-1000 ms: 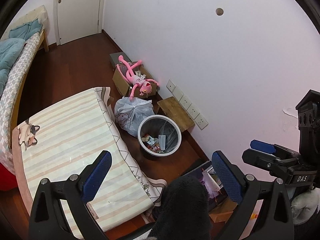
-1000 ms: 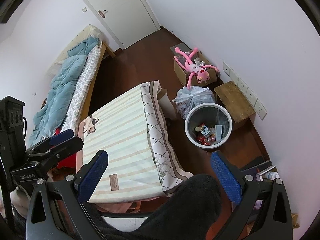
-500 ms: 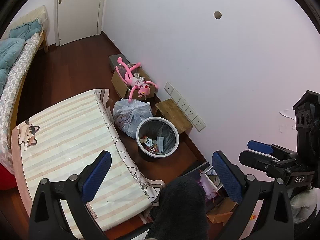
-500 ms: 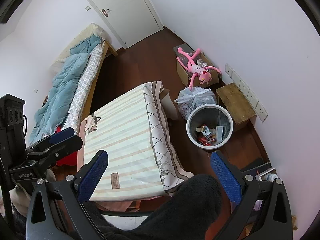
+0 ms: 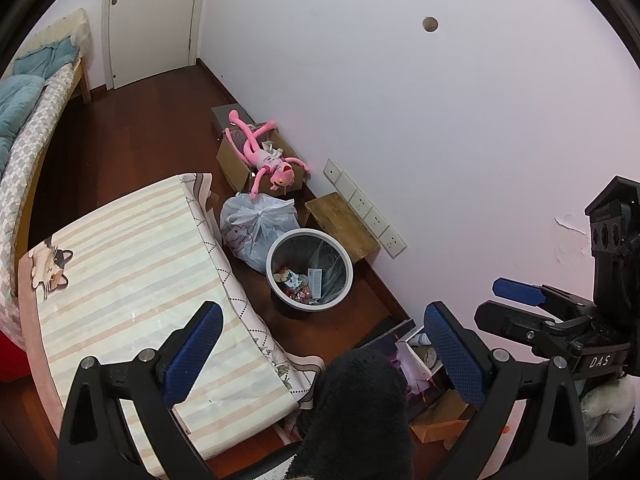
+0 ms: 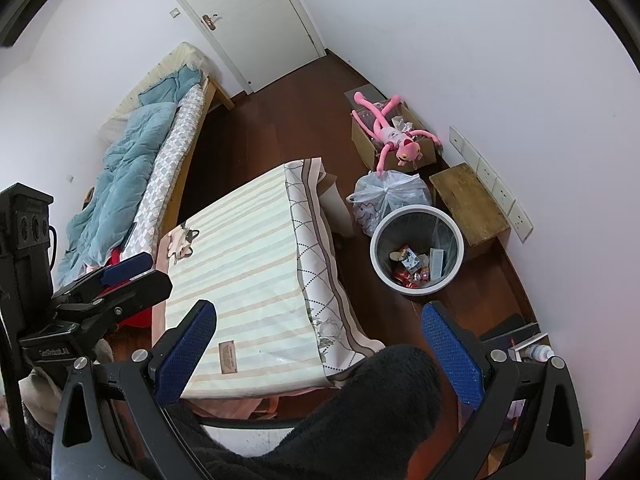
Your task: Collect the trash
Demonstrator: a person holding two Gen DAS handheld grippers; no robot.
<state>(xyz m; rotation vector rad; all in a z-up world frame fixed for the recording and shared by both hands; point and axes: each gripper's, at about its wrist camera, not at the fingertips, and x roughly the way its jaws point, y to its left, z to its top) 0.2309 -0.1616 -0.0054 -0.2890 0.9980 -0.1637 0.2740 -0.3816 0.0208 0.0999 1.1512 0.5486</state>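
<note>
Both wrist views are drifting slightly compared with a second ago: the white trash bin (image 5: 310,268) is sliding toward the frame's centre while staying equally far off. The left gripper (image 5: 320,356) and right gripper (image 6: 320,354) are hanging high above the striped bench (image 6: 248,264), jaws spread wide and holding nothing. Wrappers are lying inside the bin (right of centre), a tied plastic bag (image 5: 256,228) touching its upper-left rim. Collecting appears finished or paused.

Left gripper (image 5: 324,344) and right gripper (image 6: 320,344) (both empty) gape wide, held high.
</note>
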